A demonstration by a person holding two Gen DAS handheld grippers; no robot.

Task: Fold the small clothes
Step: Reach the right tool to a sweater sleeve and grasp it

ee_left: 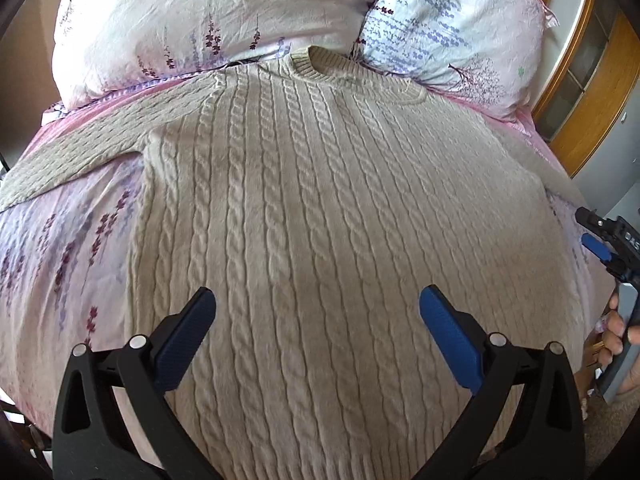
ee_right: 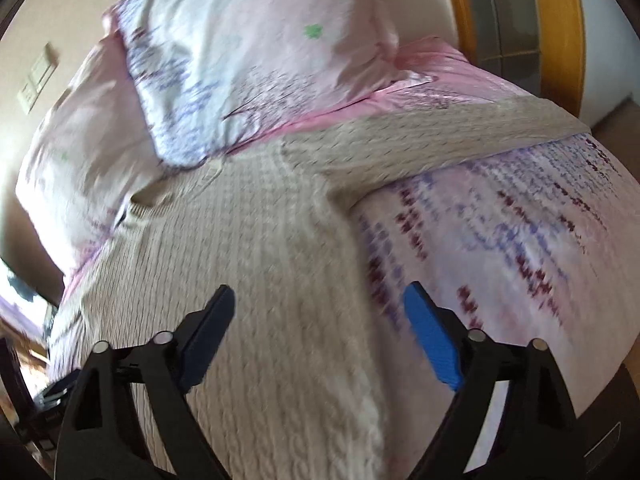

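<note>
Bedding with a pink and lavender flower print point(ee_left: 60, 248) covers the bed, and a cream cable-knit sweater point(ee_left: 320, 200) lies flat on it, front up, taking most of the left wrist view. Its ribbed collar point(ee_left: 310, 64) points to the far end, touching the gap between two pillows: a large pale one at far left point(ee_left: 200, 12) and a blue-flowered one at far right point(ee_left: 460, 24). One sleeve point(ee_left: 80, 144) stretches out to the left across the sheet; in the right wrist view the other sleeve point(ee_right: 460, 136) reaches right towards the bed edge, though that picture is blurred. A wooden door frame point(ee_left: 592, 92) stands at far right. The left claw point(ee_left: 318, 320) hangs over the near part of the sweater, released, its blue pads wide apart and holding nothing. The right claw point(ee_right: 320, 320) is likewise released and empty, above the sweater's right edge where knit meets sheet; it also shows at the right rim of the left view point(ee_left: 600, 240), held by a hand point(ee_left: 618, 332)
</note>
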